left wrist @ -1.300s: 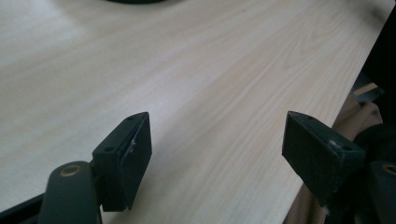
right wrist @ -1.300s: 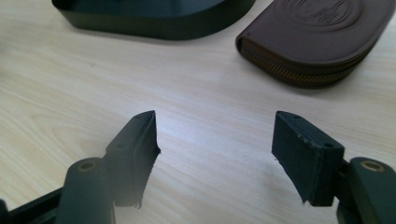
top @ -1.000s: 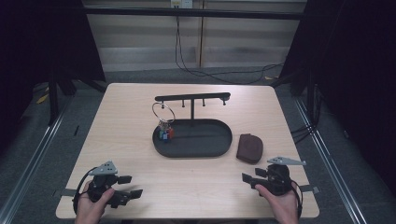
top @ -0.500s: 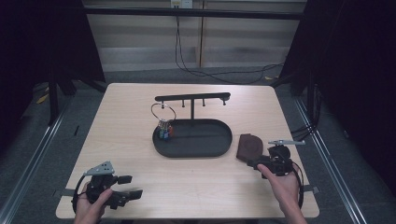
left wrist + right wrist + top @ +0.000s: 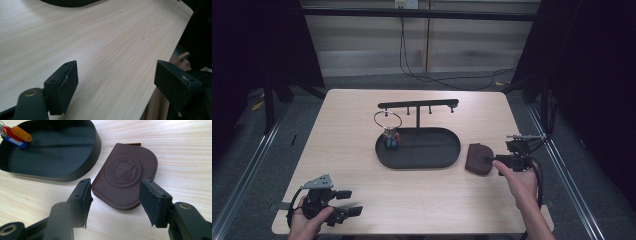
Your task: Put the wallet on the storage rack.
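A brown leather pouch (image 5: 478,158) (image 5: 126,173) with an embossed round emblem lies flat on the table, just right of the black oval tray (image 5: 437,159) (image 5: 75,173). My right gripper (image 5: 491,160) (image 5: 115,200) is open, its jaws low on either side of the pouch's near edge, not gripping it. A bunch of keys (image 5: 391,139) with coloured tags (image 5: 15,135) hangs from a ring on the black rack (image 5: 418,104) into the tray's left end. My left gripper (image 5: 348,202) (image 5: 117,82) is open with nothing between its jaws, over bare wood at the near left corner.
The pale wooden table (image 5: 362,175) has bare room between the tray and the near edge. The table's edge (image 5: 160,72) runs close beside the left gripper. Cables (image 5: 432,75) lie on the floor behind the table.
My right gripper has moved forward and leftwards from the near right edge up to the brown pouch. The left gripper has stayed about where it was.
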The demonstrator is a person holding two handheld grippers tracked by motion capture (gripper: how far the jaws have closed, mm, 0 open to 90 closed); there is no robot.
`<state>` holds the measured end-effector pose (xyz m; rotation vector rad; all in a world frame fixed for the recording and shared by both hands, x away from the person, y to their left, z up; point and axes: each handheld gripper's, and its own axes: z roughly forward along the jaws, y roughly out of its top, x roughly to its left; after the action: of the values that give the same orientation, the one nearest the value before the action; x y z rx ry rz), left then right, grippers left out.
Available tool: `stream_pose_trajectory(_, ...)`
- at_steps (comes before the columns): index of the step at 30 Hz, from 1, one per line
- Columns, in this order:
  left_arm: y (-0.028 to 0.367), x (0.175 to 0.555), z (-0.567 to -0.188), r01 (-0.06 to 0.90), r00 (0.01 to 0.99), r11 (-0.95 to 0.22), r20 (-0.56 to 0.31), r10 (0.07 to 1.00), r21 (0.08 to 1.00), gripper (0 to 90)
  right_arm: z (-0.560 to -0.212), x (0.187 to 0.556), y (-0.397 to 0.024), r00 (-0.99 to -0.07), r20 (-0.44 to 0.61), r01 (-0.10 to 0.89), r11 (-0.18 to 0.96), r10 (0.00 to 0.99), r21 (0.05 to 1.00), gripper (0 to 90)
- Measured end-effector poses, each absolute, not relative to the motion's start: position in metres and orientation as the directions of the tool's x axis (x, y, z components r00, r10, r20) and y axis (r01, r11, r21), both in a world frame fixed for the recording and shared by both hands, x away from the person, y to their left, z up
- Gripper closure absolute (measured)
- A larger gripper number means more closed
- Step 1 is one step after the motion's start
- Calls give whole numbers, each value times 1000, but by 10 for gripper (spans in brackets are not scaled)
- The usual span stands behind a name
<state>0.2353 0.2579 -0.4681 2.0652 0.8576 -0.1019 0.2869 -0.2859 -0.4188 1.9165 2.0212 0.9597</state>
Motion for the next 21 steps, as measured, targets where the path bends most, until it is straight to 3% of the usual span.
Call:
stream_pose_trajectory(4,256,236,-468,597,774,-396,-370,514,698,179,-416,296,-282,-142,271,836,-31,952,548,416)
stream_pose_trajectory(12,257,238,-468,607,764,-387,-375,525,694,180,-420,317,-278,-114,246,850,-34,962,526,458)
stream_pose_trajectory(21,258,240,-469,608,761,-386,-371,532,693,179,-423,338,-280,-84,302,915,-46,949,400,403)
